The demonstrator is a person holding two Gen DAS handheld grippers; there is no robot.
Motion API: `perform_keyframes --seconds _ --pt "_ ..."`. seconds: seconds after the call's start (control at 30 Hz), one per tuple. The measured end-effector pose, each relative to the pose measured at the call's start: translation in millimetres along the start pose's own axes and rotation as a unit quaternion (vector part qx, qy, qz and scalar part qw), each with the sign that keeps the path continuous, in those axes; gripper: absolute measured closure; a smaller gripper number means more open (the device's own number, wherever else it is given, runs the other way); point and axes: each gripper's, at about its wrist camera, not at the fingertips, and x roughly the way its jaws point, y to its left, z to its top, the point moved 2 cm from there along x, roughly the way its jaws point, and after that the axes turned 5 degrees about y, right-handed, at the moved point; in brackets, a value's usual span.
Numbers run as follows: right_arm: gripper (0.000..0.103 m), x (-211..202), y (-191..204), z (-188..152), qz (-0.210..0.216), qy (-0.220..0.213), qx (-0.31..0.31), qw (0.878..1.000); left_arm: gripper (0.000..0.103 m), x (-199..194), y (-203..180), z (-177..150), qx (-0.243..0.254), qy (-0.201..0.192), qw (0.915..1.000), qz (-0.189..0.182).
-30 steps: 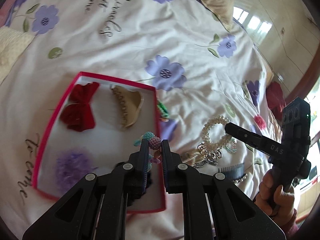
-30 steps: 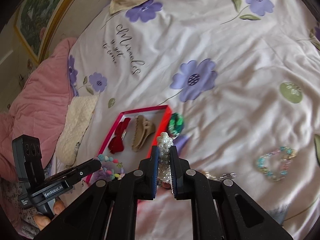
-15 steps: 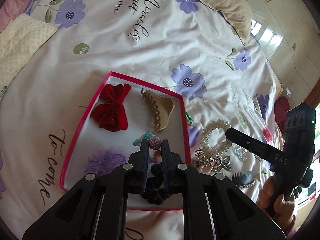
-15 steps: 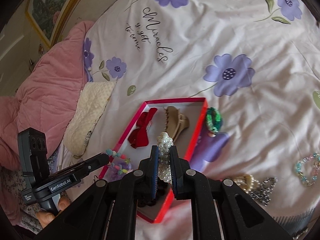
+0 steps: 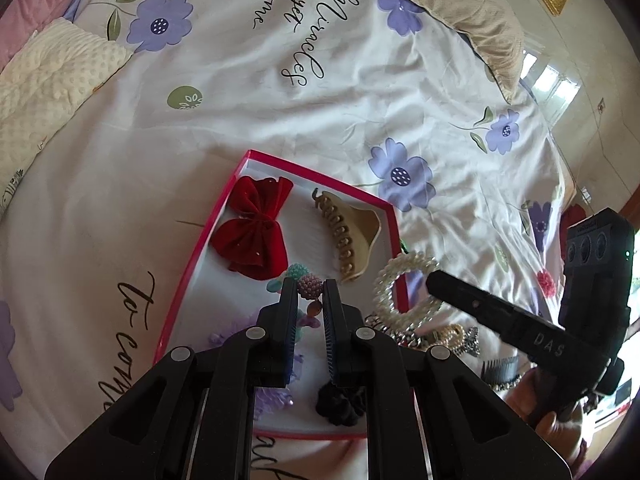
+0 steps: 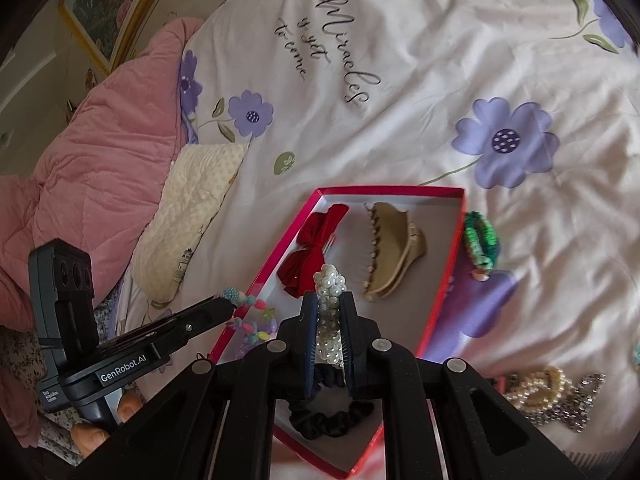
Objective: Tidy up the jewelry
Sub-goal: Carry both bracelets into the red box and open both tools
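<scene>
holding two pieces at once, i have both tools over the shallow red-rimmed cardboard tray (image 5: 320, 176) that lies on the white bedspread with purple flowers (image 5: 240, 100).

far left in the right wrist view lie a pink quilt (image 6: 100, 152) and a cream dotted cushion (image 6: 188, 216). next comes my left gripper (image 5: 310, 286), its jaws clenched on a colourful beaded bracelet (image 5: 309, 283); a mauve bead ball sits between the tips and the rest of the strand hangs below, over the tray's left part. under it, mostly hidden by the gripper, is a lilac fluffy hair tie (image 5: 272, 398).

inside the tray, from its left side: a dark red velvet bow (image 5: 254, 232), then a beige plastic claw clip (image 5: 348, 236), with a black fabric scrunchie (image 6: 332, 420) at the near end.

my right gripper (image 6: 328, 304) is clamped on a white pearl bracelet (image 6: 330, 280). from the left wrist view the pearl loop (image 5: 404, 284) hangs over the tray's right rim.

just outside the tray's right wall rests a green beaded hair tie (image 6: 480, 240). further right and nearer, on the bedspread, are a cream pearl piece with a rhinestone piece (image 6: 560, 394) touching it, and a small dark hair comb (image 5: 500, 370).
</scene>
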Motion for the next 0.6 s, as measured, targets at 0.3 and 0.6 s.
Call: perform_keyframes --seconds 0.3,0.6 --pt "0.093 41 -3 8 -0.001 0.028 -0.007 1.000 0.092 27 11 15 -0.002 0.012 0.9999 0.006" --pt "0.093 69 -36 10 -0.022 0.055 0.020 0.998 0.092 59 28 22 -0.014 0.030 0.9991 0.027"
